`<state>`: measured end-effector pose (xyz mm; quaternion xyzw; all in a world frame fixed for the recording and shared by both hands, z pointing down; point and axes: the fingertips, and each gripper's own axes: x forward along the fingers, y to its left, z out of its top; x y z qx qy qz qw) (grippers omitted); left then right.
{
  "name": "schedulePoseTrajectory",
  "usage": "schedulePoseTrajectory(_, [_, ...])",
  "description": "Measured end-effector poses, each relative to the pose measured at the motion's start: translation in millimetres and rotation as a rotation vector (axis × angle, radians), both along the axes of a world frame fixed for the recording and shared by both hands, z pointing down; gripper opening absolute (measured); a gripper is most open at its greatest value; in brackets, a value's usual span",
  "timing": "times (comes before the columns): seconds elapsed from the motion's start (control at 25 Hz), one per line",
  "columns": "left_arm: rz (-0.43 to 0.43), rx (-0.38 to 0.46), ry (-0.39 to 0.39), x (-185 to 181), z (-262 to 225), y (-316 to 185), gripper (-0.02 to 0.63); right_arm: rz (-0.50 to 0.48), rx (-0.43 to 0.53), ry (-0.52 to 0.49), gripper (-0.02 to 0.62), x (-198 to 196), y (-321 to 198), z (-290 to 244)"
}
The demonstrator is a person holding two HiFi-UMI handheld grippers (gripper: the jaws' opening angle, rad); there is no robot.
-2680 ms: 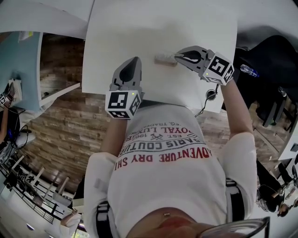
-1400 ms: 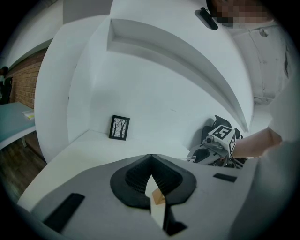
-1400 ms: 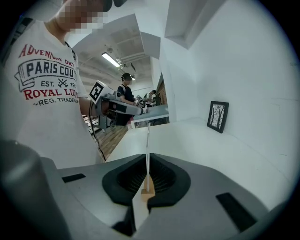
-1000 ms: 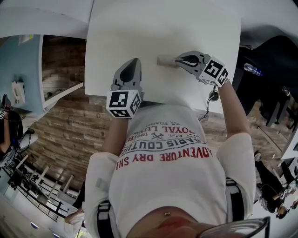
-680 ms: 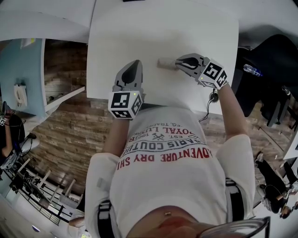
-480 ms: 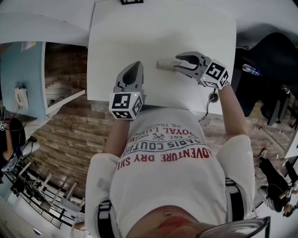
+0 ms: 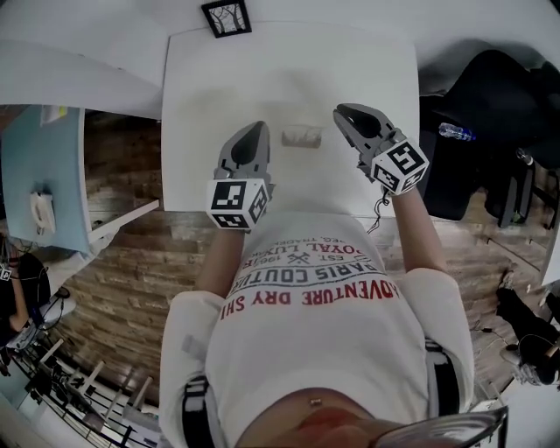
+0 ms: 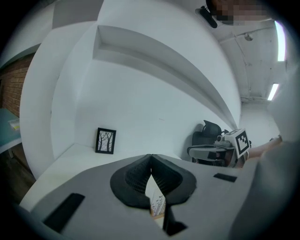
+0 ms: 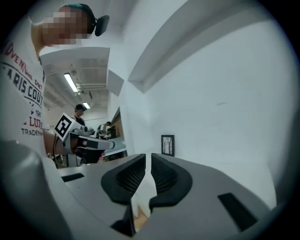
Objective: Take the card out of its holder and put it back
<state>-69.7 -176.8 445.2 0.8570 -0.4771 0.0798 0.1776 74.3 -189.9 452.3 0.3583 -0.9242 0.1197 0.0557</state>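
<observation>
— What's changed with the right gripper (image 7: 344, 114)?
— It was at the right end of the card holder (image 7: 302, 136). Now it has drawn back, clear of it, its jaws closing on nothing.
— Anything else?
— A framed picture (image 7: 227, 17) has come into the head view.

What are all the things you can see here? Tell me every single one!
table: one, white, under both grippers
card holder: one, pale, on the table between the grippers; too small to tell the card apart from it
picture frame: one, black, at the table's far edge
bottle: one, clear, right of the table
chair: one, black, right of the table
side table: one, light blue, far left
floor: brown wood planks, below the table
shirt: one, white with print, on the person
left gripper: one, grey, left of the holder, jaws together
right gripper: one, grey, right of the holder, jaws closing, nothing between them
</observation>
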Motion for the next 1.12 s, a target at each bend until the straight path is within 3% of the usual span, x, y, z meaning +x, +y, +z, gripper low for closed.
schedulePoseTrajectory(0.2, [0.038,0.054,0.012,15.7,-16.4,-2.4,0.026,0.211,0.05,0.011,0.032,27.7,3.8,-15.7])
schedulePoseTrajectory(0.52, [0.074,0.122,0.021,31.7,-40.3,-10.1,0.026,0.473,0.034,0.004,0.025,52.4,10.3,-24.1])
schedulePoseTrajectory(0.8, [0.074,0.133,0.023,28.4,-43.2,-9.9,0.026,0.537,0.018,-0.005,0.025,49.4,19.2,-21.5])
schedulePoseTrajectory(1.12, [0.055,0.138,0.023,26.1,-44.5,-15.2,0.026,0.529,0.012,-0.011,0.025,50.1,17.4,-19.5])
